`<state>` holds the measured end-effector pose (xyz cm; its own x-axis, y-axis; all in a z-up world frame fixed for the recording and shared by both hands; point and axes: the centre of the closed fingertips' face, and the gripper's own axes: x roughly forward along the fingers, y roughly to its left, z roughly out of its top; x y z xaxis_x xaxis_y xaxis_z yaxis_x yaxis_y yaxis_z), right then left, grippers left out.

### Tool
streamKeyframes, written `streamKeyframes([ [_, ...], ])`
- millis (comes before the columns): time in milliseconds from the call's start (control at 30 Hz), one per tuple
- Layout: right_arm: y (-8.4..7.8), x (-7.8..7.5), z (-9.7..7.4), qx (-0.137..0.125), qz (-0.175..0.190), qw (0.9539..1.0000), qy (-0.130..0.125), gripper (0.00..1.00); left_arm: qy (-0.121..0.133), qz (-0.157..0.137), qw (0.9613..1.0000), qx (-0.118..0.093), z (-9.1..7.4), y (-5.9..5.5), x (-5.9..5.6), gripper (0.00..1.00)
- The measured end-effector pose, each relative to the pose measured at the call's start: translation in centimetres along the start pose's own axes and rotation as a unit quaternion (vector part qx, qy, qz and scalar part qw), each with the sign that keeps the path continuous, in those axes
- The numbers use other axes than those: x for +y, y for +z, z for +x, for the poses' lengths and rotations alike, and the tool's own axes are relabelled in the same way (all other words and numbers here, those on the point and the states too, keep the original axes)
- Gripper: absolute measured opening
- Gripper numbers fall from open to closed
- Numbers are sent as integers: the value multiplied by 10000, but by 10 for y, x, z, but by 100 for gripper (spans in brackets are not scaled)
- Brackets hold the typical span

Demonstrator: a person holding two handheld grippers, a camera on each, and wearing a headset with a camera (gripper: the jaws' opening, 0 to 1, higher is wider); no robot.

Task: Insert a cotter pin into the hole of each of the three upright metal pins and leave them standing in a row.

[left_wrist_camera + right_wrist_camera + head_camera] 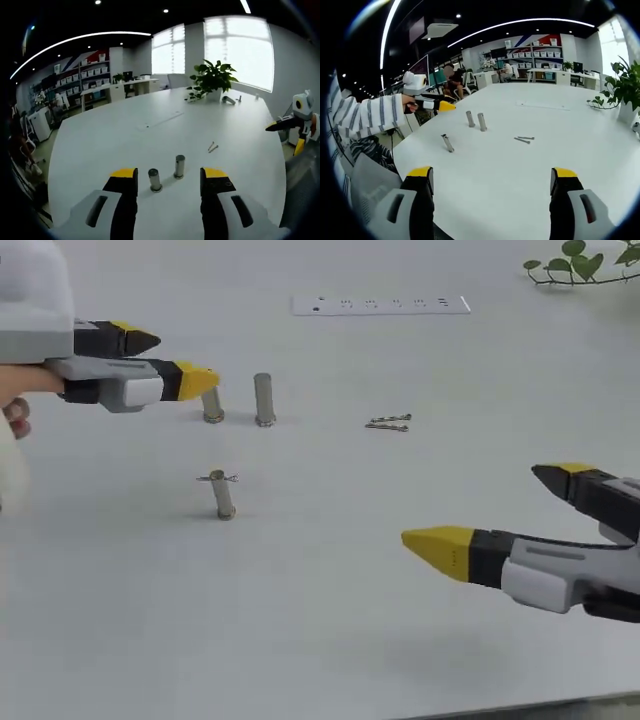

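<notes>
Two bare metal pins [212,406] [264,400] stand side by side on the white table; they also appear in the left gripper view as pins [154,180] [179,166]. A third pin [223,496] stands nearer me with a cotter pin [217,478] through its top, seen too as a pin [447,142]. Two loose cotter pins [388,423] lie to the right. My left gripper [180,360] is open just left of the bare pins, one tip overlapping the nearest. My right gripper [475,507] hangs open at the lower right, holding nothing.
A white power strip [380,305] lies at the back of the table and a plant [585,265] reaches in at the far right corner. The table's front edge [520,705] runs along the bottom. A striped sleeve [365,117] holds the left gripper.
</notes>
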<state>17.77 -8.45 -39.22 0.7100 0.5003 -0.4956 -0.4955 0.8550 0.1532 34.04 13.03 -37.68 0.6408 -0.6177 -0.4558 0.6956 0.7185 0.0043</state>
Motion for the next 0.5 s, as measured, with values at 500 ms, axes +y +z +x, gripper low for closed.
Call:
streamKeyframes([
  [500, -14, 3, 8, 228, 43, 9997, 64, 96, 199, 150, 9982, 537, 41, -34, 15, 33],
])
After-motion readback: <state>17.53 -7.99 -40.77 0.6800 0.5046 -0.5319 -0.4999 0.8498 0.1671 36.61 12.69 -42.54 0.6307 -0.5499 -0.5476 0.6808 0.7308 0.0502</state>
